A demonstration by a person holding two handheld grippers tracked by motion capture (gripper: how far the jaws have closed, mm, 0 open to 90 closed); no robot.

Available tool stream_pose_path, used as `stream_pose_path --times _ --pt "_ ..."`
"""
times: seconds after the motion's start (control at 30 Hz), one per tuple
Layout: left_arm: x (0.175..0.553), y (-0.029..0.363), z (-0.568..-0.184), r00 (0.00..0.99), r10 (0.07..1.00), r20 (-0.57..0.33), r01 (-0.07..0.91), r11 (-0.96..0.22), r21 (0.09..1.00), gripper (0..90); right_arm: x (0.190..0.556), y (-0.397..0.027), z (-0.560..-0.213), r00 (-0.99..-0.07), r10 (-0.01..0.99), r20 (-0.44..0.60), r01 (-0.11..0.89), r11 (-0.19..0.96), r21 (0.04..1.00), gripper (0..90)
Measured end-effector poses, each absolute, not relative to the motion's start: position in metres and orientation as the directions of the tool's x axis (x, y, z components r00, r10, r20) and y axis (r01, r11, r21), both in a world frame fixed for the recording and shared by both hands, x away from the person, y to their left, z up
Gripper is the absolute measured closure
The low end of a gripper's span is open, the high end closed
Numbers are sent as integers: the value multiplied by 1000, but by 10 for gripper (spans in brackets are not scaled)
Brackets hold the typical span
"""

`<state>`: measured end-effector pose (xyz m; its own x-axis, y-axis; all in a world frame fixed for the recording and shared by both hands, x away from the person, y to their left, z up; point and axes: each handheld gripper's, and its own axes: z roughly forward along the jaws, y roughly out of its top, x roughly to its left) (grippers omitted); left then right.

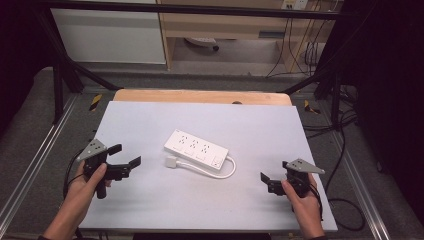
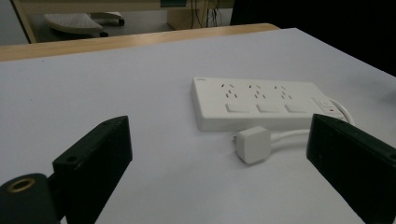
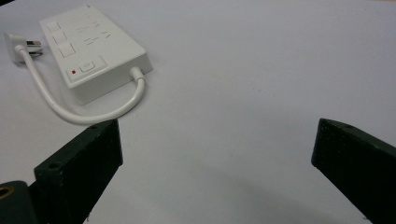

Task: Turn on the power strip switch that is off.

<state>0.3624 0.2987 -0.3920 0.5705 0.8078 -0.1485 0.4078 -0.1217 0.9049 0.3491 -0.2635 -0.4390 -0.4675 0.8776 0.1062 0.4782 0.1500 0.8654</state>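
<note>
Hovering at start | left gripper [image 1: 126, 156] and right gripper [image 1: 268, 183] both off the work, jaws spread wide, holding nothing | power strip [image 1: 196, 148] lies mid-table [image 1: 150, 120] between them, well apart from each | its plug [image 1: 171, 161] rests loose just beside the strip, cord [image 1: 226, 173] looped | judged: nothing grasped yet, all handling left.

Lighting's pretty flat and dim overall, looks like it comes from overhead. The white table [image 1: 150, 125] is evenly lit with no glare, while the room edges go nearly black. Shadows under the power strip [image 1: 196, 148] are soft and faint. Everything's a bit grainy and soft, and the near black jaws blur in both gripper views.
</note>
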Motion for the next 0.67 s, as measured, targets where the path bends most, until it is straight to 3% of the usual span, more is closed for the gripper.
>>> stream_pose_path --times 0.5,0.67 --pt "340 302 -433 571 811 -129 471 -195 860 78 350 -265 -441 -462 881 102 486 155 860 23" --pt "336 293 -443 594 793 -131 492 -230 840 77 357 -266 -449 -425 901 90 542 174 822 22"
